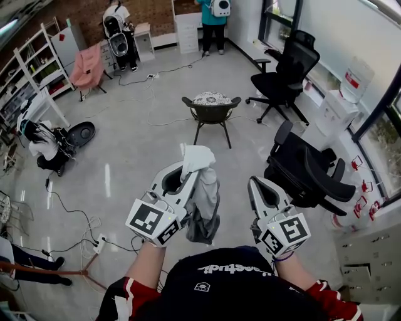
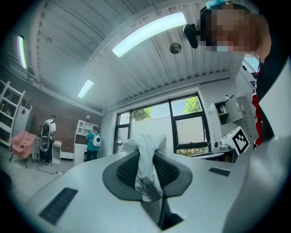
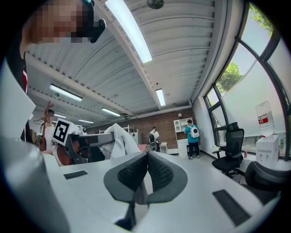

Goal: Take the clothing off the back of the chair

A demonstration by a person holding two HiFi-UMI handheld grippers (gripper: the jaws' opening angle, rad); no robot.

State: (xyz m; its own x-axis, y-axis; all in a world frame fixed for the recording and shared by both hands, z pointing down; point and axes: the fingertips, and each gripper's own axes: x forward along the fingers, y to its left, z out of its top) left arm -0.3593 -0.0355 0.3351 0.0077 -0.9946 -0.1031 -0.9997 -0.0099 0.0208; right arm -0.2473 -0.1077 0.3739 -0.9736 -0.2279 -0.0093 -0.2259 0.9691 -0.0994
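A pale grey and white piece of clothing [image 1: 202, 194] hangs from my left gripper [image 1: 182, 172], which is shut on it and held in the air over the floor. In the left gripper view the cloth [image 2: 145, 159] is bunched between the dark pads and sticks up past them. My right gripper [image 1: 258, 186] is beside it to the right, shut with nothing held; its pads meet in the right gripper view [image 3: 146, 160]. That view also shows the cloth [image 3: 119, 139] to the left. A black office chair [image 1: 310, 175] stands just right of the right gripper, its back bare.
A dark chair with a patterned cushion [image 1: 212, 108] stands ahead, and another black office chair [image 1: 285, 72] at the back right. Cables [image 1: 75, 219] trail across the floor at left. Two people [image 1: 213, 15] stand by the far shelves. A pink chair [image 1: 88, 68] is far left.
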